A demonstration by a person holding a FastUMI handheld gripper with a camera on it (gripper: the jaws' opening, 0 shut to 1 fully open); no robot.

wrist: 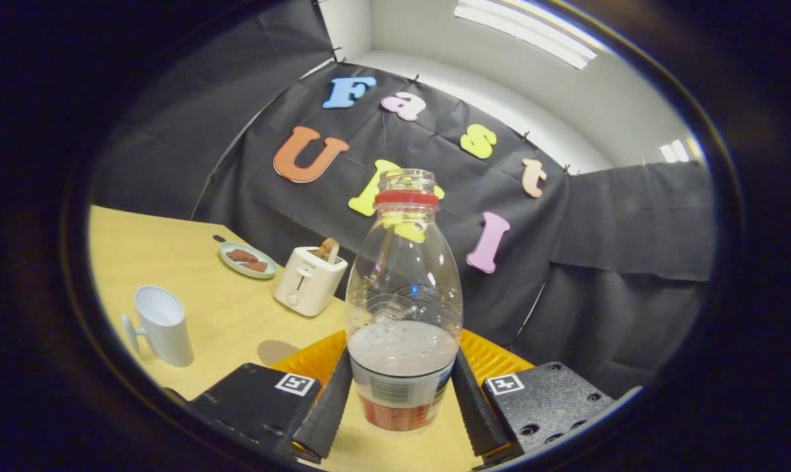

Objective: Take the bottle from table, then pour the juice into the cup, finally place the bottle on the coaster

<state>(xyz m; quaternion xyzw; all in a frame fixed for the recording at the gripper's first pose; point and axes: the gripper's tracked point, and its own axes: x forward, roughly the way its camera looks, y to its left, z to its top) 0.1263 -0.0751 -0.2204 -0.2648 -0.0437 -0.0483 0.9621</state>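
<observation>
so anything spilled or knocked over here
Nothing stands out. The uncapped bottle stands upright between the hand-held gripper fingers, juice inside it. The cup and toaster stand upright on the table.

Clear bottle (403,288) with red collar, white cup (162,324), cream toaster (309,280)
</observation>
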